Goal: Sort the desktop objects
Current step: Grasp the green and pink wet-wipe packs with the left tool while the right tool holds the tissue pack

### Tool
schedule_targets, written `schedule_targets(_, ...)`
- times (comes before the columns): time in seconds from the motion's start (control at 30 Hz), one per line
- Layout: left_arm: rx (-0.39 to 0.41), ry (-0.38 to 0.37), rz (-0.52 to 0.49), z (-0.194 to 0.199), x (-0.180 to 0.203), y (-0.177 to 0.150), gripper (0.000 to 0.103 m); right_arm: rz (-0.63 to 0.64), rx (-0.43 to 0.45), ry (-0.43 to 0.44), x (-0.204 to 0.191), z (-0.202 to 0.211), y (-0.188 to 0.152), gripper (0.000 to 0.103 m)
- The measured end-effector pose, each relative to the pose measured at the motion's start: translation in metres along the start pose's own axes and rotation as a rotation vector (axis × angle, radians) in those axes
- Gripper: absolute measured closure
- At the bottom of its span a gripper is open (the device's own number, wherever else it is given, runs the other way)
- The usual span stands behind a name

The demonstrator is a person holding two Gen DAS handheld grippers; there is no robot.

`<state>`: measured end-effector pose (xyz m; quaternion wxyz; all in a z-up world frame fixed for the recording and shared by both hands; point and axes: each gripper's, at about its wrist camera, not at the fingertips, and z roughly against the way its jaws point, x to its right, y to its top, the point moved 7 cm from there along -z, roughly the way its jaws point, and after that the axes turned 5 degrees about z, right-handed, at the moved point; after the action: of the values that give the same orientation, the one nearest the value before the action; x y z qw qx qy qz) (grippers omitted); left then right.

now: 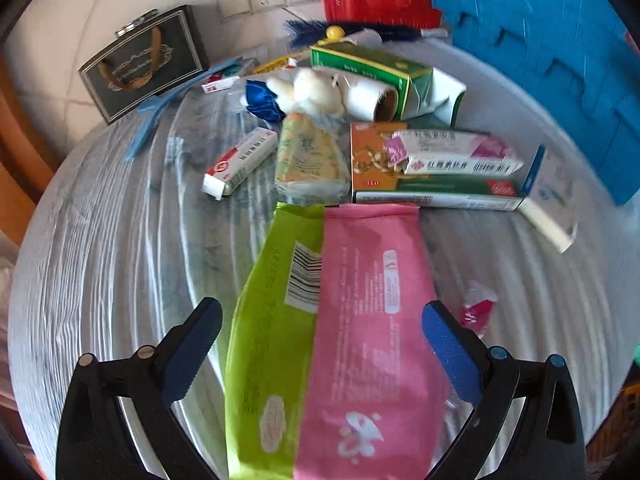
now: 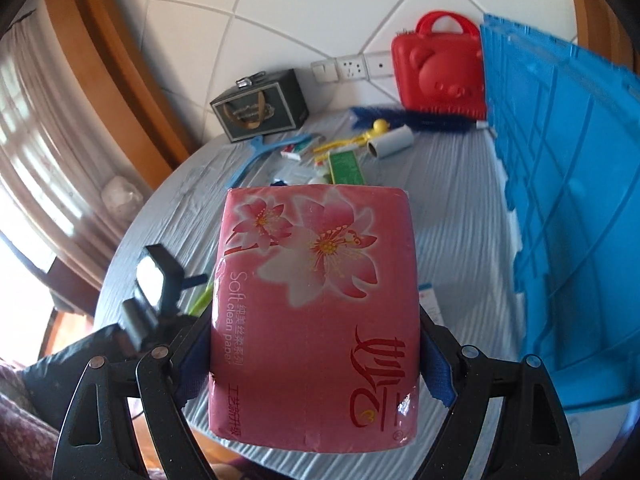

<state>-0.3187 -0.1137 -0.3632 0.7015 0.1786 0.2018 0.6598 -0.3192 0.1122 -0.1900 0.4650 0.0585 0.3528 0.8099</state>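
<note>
My right tongs (image 2: 316, 354) clamp a pink tissue pack (image 2: 314, 312); left tongs (image 1: 322, 350) spread wide w/ green-pink pouch (image 1: 332, 344) between, above table (image 1: 120, 248).

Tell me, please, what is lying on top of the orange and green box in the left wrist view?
A white and magenta medicine carton lies across the top of the orange and green box, at a slant. It hides part of the box's printed face, so what is printed there cannot be seen.

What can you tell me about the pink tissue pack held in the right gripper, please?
The pink tissue pack is a soft, glossy plastic-wrapped block printed with pink-and-white lilies, red Chinese characters and "Soft clean paper". The right gripper clamps it by its two sides, printed face toward the camera, lifted above the grey tablecloth.
</note>
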Motion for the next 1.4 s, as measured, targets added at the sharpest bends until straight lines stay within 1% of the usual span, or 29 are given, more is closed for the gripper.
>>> schedule_targets(0.07, -0.009, -0.007, -0.019, -0.003, 0.004, 0.001, 0.002, -0.007, 0.000, 0.009, -0.001, -0.007, 0.001, 0.016)
schedule_targets(0.17, -0.011, -0.023, -0.043, -0.003, 0.010, 0.000, 0.002, -0.007, 0.008, 0.005, -0.007, -0.006, 0.002, 0.016)
schedule_targets(0.23, -0.021, -0.049, -0.040, -0.004, 0.011, -0.002, 0.002, -0.010, 0.006, 0.016, -0.012, -0.008, 0.002, 0.016)
schedule_targets(0.27, -0.025, -0.054, -0.057, -0.005, 0.012, -0.003, 0.002, -0.010, 0.002, 0.018, -0.015, -0.010, 0.004, 0.016)
schedule_targets(0.4, -0.045, -0.031, -0.108, -0.011, 0.017, -0.005, 0.001, -0.044, 0.011, 0.027, -0.024, -0.020, 0.004, 0.016)
schedule_targets(0.53, -0.032, -0.014, -0.105, -0.013, 0.022, -0.007, 0.000, -0.053, -0.002, 0.020, -0.035, -0.029, 0.000, 0.016)
schedule_targets(0.57, -0.028, -0.015, -0.091, -0.014, 0.023, -0.008, 0.000, -0.061, -0.004, 0.021, -0.038, -0.031, -0.002, 0.016)
schedule_targets(0.63, -0.037, -0.038, -0.059, -0.017, 0.023, -0.008, 0.000, -0.069, -0.008, 0.018, -0.041, -0.033, -0.005, 0.016)
schedule_targets(0.7, -0.026, -0.055, -0.061, -0.018, 0.021, -0.006, 0.001, -0.076, -0.011, 0.014, -0.045, -0.034, -0.008, 0.016)
schedule_targets(0.73, -0.021, -0.070, -0.074, -0.016, 0.024, -0.007, 0.014, -0.080, -0.011, 0.012, -0.047, -0.034, -0.009, 0.016)
schedule_targets(0.77, -0.018, -0.091, -0.091, -0.012, 0.027, -0.008, 0.021, -0.080, -0.010, 0.009, -0.049, -0.032, -0.010, 0.016)
schedule_targets(0.83, 0.010, -0.086, -0.150, -0.002, 0.031, -0.010, 0.041, -0.073, -0.003, 0.007, -0.053, -0.029, -0.009, 0.016)
schedule_targets(0.87, 0.022, -0.086, -0.160, 0.002, 0.031, -0.011, 0.045, -0.071, 0.004, 0.004, -0.055, -0.026, -0.007, 0.016)
schedule_targets(0.9, 0.027, -0.082, -0.152, 0.005, 0.029, -0.010, 0.058, -0.071, 0.009, 0.003, -0.055, -0.025, -0.007, 0.016)
schedule_targets(0.93, 0.035, -0.069, -0.137, 0.007, 0.025, -0.008, 0.089, -0.071, 0.017, 0.002, -0.057, -0.022, -0.005, 0.016)
schedule_targets(0.97, 0.017, -0.057, -0.118, 0.007, 0.017, -0.007, 0.097, -0.070, 0.023, 0.002, -0.058, -0.020, -0.004, 0.016)
schedule_targets(1.03, 0.002, -0.093, -0.084, 0.006, 0.012, -0.007, 0.097, -0.058, 0.032, -0.001, -0.062, -0.017, -0.002, 0.016)
schedule_targets(1.13, 0.009, -0.068, -0.143, 0.007, 0.014, -0.010, 0.097, -0.051, 0.036, 0.001, -0.067, -0.016, -0.001, 0.016)
schedule_targets(1.3, 0.001, -0.099, -0.101, 0.013, 0.010, -0.012, 0.098, -0.044, 0.049, -0.001, -0.070, -0.013, -0.001, 0.016)
schedule_targets(1.4, 0.027, -0.083, -0.110, 0.026, 0.006, -0.006, 0.098, -0.050, 0.057, -0.005, -0.069, -0.009, -0.002, 0.016)
